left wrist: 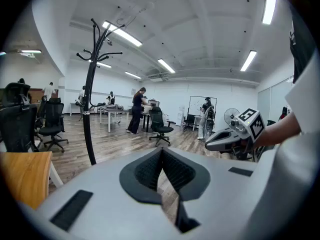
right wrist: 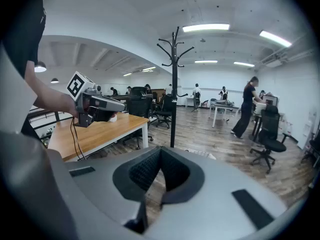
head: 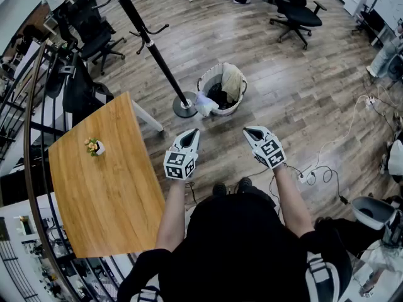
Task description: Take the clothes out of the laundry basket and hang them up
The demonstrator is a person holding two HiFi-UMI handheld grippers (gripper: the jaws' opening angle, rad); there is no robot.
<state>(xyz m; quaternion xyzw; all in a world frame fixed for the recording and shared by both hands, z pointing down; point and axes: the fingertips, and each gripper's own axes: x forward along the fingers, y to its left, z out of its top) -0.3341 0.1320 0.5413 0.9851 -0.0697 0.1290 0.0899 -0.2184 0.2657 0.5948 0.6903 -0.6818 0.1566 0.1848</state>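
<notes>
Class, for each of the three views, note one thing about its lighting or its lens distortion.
Head view: even light, no hard shadows; the coat stand leans steeply and the floor planks fan outward. Left gripper view: black fisheye corners, the coat stand bows, and the ceiling light strips blow out white. Right gripper view: the same black rim, and the ceiling light strips glare overhead.

We see a wooden tabletop (head: 101, 194) at the left of the head view, with a small potted plant (head: 95, 146) standing near its far edge. A black office chair (head: 296, 11) stands on the plank floor (head: 302, 99) at the far right, and more chairs (head: 94, 39) crowd the far left. White cables (head: 322, 168) trail over the boards on our right. In the left gripper view a person (left wrist: 137, 111) stands across the room, with a whiteboard (left wrist: 196, 106) further along the wall.
</notes>
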